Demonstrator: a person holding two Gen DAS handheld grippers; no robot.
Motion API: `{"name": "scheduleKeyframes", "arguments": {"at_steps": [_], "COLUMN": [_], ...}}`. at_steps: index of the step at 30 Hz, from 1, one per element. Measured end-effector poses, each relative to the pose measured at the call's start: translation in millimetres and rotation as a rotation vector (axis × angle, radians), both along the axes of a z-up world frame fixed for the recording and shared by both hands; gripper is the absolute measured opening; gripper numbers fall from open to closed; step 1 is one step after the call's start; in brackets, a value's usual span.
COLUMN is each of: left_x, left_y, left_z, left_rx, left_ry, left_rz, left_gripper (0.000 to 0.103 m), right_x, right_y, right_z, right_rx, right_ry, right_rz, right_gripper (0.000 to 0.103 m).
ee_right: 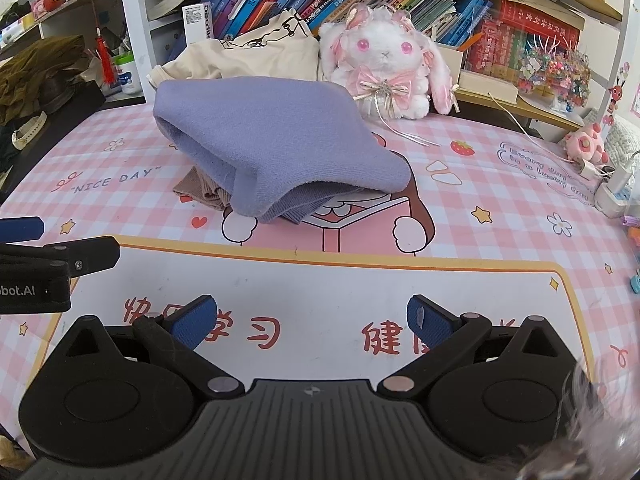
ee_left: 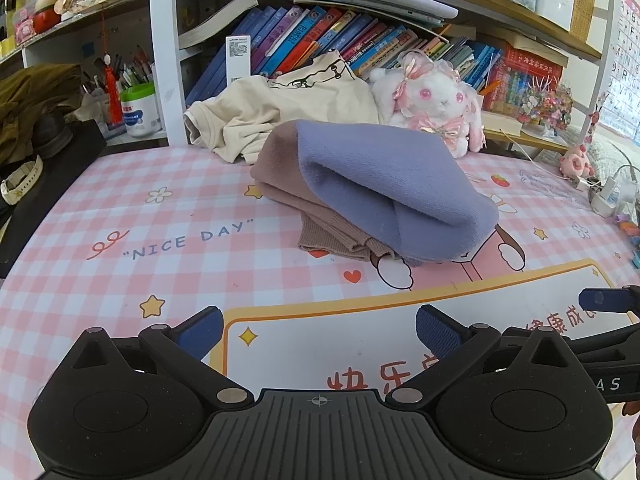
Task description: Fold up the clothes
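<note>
A purple garment (ee_left: 384, 188) lies folded in a puffy bundle on the pink checked mat (ee_left: 160, 216), on top of a brown ribbed garment (ee_left: 288, 196). It also shows in the right wrist view (ee_right: 272, 148), with the brown garment (ee_right: 204, 190) peeking out at its left. A cream shirt (ee_left: 280, 108) lies crumpled behind them. My left gripper (ee_left: 320, 332) is open and empty, well short of the bundle. My right gripper (ee_right: 312, 324) is open and empty, also short of it. The two grippers sit side by side.
A white and pink plush rabbit (ee_right: 384, 64) sits behind the clothes. Bookshelves with books (ee_left: 340, 36) line the back. A dark olive garment and a watch (ee_left: 20, 184) lie at the left. Chargers and small toys (ee_right: 612, 192) crowd the right edge.
</note>
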State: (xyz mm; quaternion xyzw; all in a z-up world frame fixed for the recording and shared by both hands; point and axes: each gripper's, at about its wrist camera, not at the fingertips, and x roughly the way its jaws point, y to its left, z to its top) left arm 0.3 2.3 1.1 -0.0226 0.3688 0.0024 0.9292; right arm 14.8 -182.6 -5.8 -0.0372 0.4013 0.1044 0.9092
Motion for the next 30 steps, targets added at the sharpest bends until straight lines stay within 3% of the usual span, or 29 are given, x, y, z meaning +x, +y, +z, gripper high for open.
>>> {"name": "scheduleKeyframes", "arguments": {"at_steps": [21,30], "left_x": [4.0,2.1], "left_y": [3.8,-1.4], "left_z": [-3.7,-0.5], "left_rx": [0.005,0.009], "left_ry": [0.014,-0.008], "left_rz": [0.022,0.000], "left_gripper": [0.103,0.103], "right_x": [6.5,7.5], "right_y": [0.3,4.9], "right_z": [-2.6,-2.6], "right_rx": [0.005,0.019], "right_ry": [0.013,0.009], "right_rz": [0.005,0.056], "right_gripper": [0.103,0.103]}}
